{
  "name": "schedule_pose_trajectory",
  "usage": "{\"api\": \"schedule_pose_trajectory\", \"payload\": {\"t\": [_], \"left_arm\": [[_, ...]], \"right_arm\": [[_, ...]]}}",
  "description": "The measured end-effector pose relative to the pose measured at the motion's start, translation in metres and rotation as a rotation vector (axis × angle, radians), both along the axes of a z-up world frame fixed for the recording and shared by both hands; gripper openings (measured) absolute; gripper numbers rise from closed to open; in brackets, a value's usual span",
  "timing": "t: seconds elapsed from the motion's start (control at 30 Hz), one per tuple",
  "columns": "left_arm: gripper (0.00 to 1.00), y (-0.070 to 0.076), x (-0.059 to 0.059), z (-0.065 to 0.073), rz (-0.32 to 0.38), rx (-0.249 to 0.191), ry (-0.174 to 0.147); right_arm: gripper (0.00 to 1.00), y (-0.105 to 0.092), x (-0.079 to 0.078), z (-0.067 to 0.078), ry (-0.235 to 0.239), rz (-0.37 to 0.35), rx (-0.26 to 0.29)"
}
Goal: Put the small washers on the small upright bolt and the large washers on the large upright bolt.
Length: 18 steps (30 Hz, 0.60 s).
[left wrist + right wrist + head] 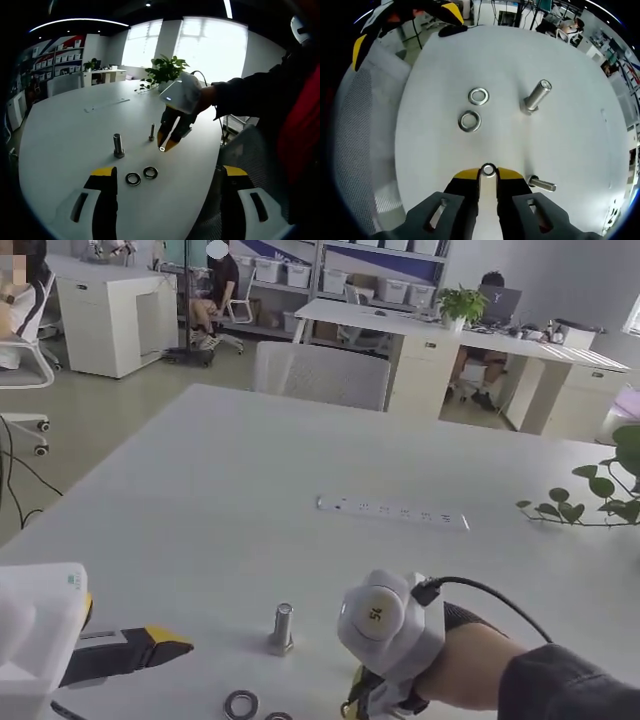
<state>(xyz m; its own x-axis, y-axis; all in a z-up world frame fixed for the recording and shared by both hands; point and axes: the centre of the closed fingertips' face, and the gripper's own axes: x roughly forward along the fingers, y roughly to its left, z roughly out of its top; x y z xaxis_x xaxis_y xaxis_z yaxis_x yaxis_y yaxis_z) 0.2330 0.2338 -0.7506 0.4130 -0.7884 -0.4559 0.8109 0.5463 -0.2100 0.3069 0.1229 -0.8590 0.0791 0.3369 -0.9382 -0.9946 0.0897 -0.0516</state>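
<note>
Closest to the head camera is the left gripper (140, 650), low at the left, with one yellow-tipped jaw over the white table (300, 460); from here I cannot tell how wide it is. Next to it the large bolt (283, 628) stands upright, and two large washers (241, 704) lie flat just in front of it at the bottom edge. The right gripper (358, 706) points down just right of the bolt, with a hand (470, 665) behind it. In the left gripper view, the left gripper's own jaws stand wide apart and hold nothing. The large washers lie side by side on the table just ahead of them. Past these stand the large bolt and, farther off, the small bolt (151, 132). The right gripper hangs near the small bolt and pinches a small washer (162, 148) at its tips. In the right gripper view, the jaws are closed tight on the small washer, and the small bolt is just beside the tips, on the right. I think the step now is putting this small washer on the small bolt. Next, the hole must line up over the bolt's top, then go down and be let go. The large washers are not yet on the large bolt.
</note>
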Motion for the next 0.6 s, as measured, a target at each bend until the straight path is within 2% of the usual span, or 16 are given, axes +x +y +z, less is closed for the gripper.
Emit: {"api": "schedule_pose_trajectory", "payload": {"t": [0.6], "left_arm": [[0.85,-0.004,-0.001,0.001,-0.014,-0.001,-0.002]], "right_arm": [[0.13,-0.034,0.004,0.009,-0.012,-0.069,-0.008]]}}
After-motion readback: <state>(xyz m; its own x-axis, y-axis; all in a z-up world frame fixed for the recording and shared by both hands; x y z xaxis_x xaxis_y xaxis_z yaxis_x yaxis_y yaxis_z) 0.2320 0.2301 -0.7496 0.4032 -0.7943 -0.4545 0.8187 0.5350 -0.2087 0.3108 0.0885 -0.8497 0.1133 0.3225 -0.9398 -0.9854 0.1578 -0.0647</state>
